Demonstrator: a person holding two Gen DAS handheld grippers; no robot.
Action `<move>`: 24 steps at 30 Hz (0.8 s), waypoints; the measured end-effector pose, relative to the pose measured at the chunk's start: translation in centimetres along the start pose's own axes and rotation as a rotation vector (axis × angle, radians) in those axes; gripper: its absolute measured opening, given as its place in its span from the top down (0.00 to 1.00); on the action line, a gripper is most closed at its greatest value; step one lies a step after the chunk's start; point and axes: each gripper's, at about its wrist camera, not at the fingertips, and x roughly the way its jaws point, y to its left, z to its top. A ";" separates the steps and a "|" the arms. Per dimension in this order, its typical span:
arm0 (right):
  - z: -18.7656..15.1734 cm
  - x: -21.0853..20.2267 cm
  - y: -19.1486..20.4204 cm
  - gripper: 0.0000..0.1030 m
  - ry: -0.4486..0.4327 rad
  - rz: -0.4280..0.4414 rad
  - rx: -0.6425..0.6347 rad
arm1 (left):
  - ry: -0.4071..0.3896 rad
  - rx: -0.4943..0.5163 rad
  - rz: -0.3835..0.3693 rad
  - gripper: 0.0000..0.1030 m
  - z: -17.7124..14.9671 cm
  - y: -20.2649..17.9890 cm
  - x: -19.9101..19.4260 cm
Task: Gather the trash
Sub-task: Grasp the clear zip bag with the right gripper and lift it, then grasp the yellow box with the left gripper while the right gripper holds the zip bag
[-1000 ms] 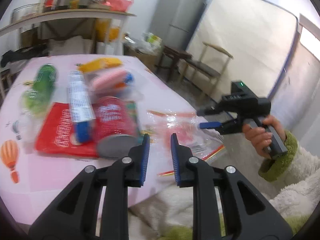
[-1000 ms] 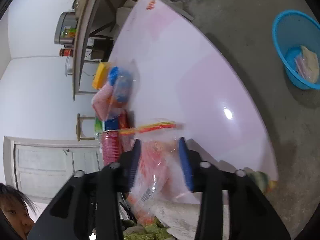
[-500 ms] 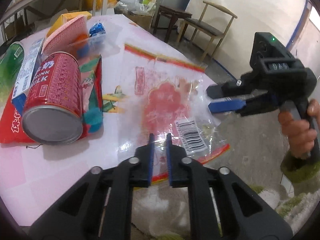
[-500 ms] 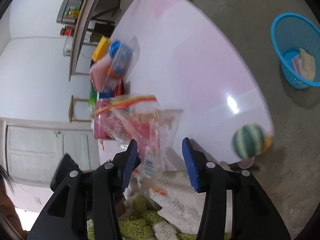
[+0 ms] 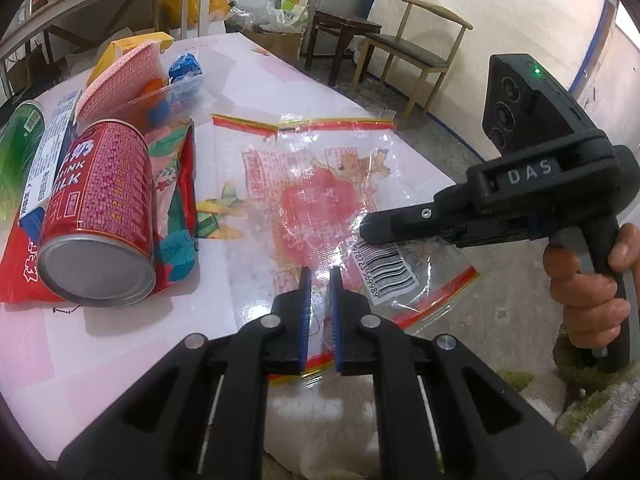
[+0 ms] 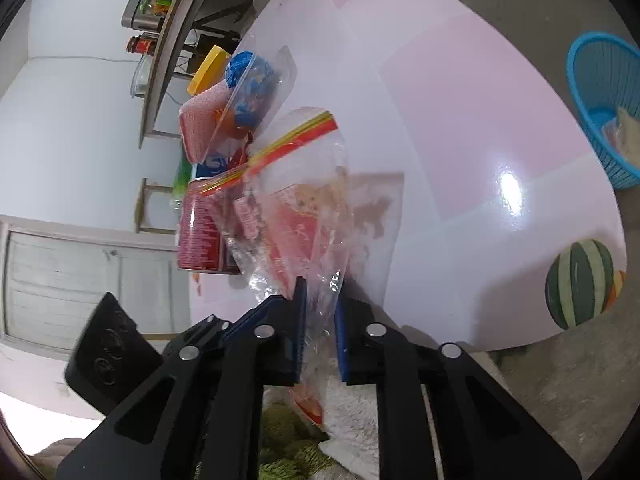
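Observation:
A clear plastic bag [image 5: 316, 196] with red print and a barcode lies at the near edge of the pink table [image 5: 120, 344]. My left gripper [image 5: 319, 280] is shut on its near edge, with the film between the pads. My right gripper [image 6: 320, 296] is shut on the bag's right side, and the bag [image 6: 296, 216] stands lifted in the right wrist view. The right gripper also shows in the left wrist view [image 5: 372, 230], at the barcode.
A red milk can [image 5: 96, 208] lies on a red wrapper [image 5: 176, 200] to the left, with a green bottle [image 5: 16, 152], a pink pack [image 5: 120, 80] and a tray of blue items [image 5: 184, 76] behind. A blue basket [image 6: 604, 104] stands on the floor. A chair [image 5: 416, 48] stands beyond the table.
My right gripper has moved onto the bag's right side and closed on it, lifting the bag. My left gripper has stayed pinched on the bag's near edge.

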 end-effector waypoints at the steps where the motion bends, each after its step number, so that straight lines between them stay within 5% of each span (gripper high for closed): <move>1: 0.0 -0.1 0.1 0.91 -0.005 -0.007 -0.004 | -0.002 0.000 -0.006 0.93 0.0 0.0 0.0; 4: 0.1 -1.0 0.1 0.93 -0.032 -0.049 -0.022 | -0.007 0.010 -0.021 0.93 -0.2 -0.3 -0.5; 13: 1.4 -2.8 0.5 0.93 -0.088 -0.126 -0.048 | -0.189 -0.001 -0.066 0.90 0.5 1.4 -7.5; 21: 2.5 -2.4 1.1 0.93 -0.097 -0.174 -0.063 | -0.302 -0.167 0.037 0.72 2.3 9.1 -13.6; 24: 2.9 -2.3 1.2 0.93 -0.102 -0.175 -0.065 | -0.301 -0.181 0.098 0.55 4.4 11.9 -15.0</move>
